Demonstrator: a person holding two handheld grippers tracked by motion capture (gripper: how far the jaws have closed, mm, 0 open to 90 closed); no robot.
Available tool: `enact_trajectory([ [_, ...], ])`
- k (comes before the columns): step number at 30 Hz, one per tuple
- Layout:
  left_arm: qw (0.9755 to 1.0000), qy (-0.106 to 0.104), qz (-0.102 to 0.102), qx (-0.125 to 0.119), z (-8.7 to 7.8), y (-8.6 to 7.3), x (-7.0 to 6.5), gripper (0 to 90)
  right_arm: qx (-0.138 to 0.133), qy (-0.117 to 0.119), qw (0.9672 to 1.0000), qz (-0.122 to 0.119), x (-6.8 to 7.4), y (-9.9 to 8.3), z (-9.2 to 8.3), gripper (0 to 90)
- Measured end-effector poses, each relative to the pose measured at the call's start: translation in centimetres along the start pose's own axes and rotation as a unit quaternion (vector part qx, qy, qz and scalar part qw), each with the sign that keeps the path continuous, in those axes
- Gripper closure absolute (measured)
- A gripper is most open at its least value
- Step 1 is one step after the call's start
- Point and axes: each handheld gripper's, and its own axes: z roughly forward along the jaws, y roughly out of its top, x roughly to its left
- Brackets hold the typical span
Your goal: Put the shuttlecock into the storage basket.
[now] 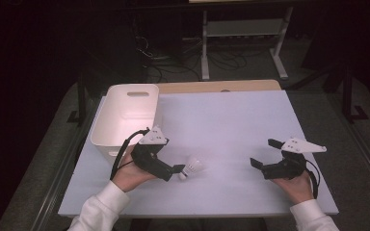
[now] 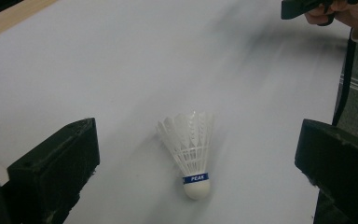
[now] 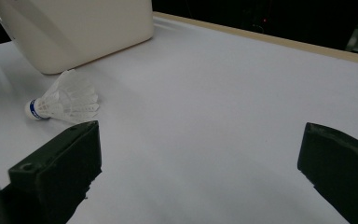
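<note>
A white feathered shuttlecock [image 1: 191, 168] with a blue band lies on its side on the white tabletop [image 1: 231, 120]. My left gripper [image 1: 180, 169] sits just left of it, held low. In the left gripper view the shuttlecock [image 2: 191, 149] rests on the table between the wide-open jaws of the left gripper [image 2: 200, 142], cork end toward the camera, touching neither jaw. My right gripper [image 1: 265, 153] is open and empty at the table's right, well away from the shuttlecock. From the right gripper [image 3: 200, 144], the shuttlecock [image 3: 63, 105] lies off to the left.
A white plastic bin [image 1: 125, 115] with a handle slot stands at the table's left rear, just behind the left hand; its wall [image 3: 74, 28] is close behind the shuttlecock. The other hand and gripper [image 2: 307, 7] appear far off. Dark floor, cables and a rack leg lie beyond.
</note>
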Motion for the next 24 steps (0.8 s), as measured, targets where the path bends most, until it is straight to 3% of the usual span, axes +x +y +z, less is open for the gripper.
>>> enact_trajectory([
  [24,0.9996,-0.018,0.003,0.021,2.0,-0.4,-0.5,0.0,-0.005,0.0,1.0,0.005,0.0,0.0,-0.1,0.0],
])
